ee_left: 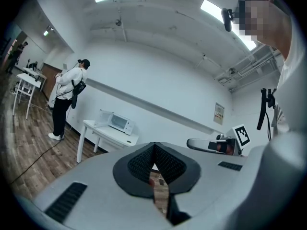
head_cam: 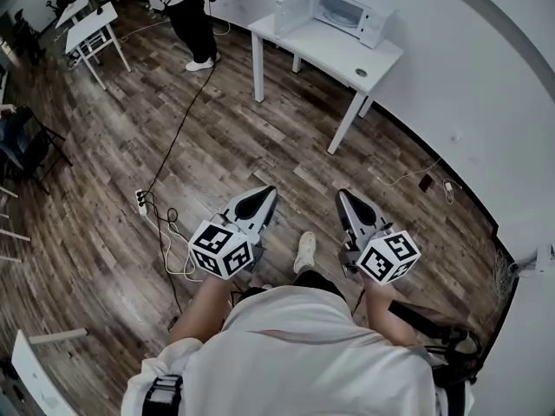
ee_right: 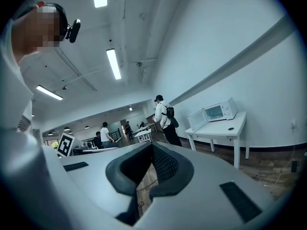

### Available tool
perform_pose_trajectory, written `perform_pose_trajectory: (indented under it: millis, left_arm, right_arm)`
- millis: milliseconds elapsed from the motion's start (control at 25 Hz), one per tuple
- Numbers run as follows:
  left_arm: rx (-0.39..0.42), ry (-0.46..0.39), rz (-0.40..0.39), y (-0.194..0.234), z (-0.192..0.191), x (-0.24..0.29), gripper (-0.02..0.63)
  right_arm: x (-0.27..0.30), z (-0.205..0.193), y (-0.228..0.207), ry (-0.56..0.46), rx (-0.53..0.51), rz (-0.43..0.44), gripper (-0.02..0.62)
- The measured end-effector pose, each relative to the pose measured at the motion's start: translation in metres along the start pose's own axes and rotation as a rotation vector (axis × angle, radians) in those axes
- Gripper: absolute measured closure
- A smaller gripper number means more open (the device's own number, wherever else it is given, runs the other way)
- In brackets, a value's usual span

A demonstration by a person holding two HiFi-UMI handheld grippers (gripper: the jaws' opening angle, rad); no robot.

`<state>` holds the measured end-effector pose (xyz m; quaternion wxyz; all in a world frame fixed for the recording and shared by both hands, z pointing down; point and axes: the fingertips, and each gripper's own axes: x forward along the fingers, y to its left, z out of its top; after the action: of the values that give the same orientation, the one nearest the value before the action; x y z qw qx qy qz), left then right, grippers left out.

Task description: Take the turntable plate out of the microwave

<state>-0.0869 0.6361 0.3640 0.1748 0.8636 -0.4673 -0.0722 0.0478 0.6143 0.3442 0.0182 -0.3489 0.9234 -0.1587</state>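
Observation:
A white microwave [head_cam: 342, 11] stands on a white table [head_cam: 334, 55] far ahead, its door [head_cam: 295, 11] swung open. The turntable plate inside is too small to make out. The microwave [ee_left: 120, 123] also shows in the left gripper view, and the microwave [ee_right: 218, 111] in the right gripper view. My left gripper [head_cam: 264, 196] and right gripper [head_cam: 344, 199] are held side by side over the wooden floor, far short of the table. Both point level toward it, jaws shut and empty. From its own camera, each of the left gripper [ee_left: 154, 146] and right gripper [ee_right: 152, 147] shows closed pads.
A person in a white top [head_cam: 186, 7] stands left of the table. A small round object [head_cam: 362, 73] lies on the tabletop. A power strip with cables [head_cam: 141, 200] lies on the floor to my left. More white tables [head_cam: 91, 29] and a chair [head_cam: 26, 146] stand further left.

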Motion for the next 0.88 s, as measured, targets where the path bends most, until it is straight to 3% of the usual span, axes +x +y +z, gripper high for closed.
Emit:
perform_pose_trajectory:
  millis: [280,880]
  left_arm:
    - [0.021,0.011,0.016,0.034,0.019,0.071,0.595]
    - [0.050,-0.001,0.037,0.076,0.065,0.275,0.595]
  right_arm:
    - [0.050,0.024,-0.057,-0.013,0.010,0.039,0.592]
    - [0.135,0.101,-0.235,-0.039,-0.009,0.079,0.592]
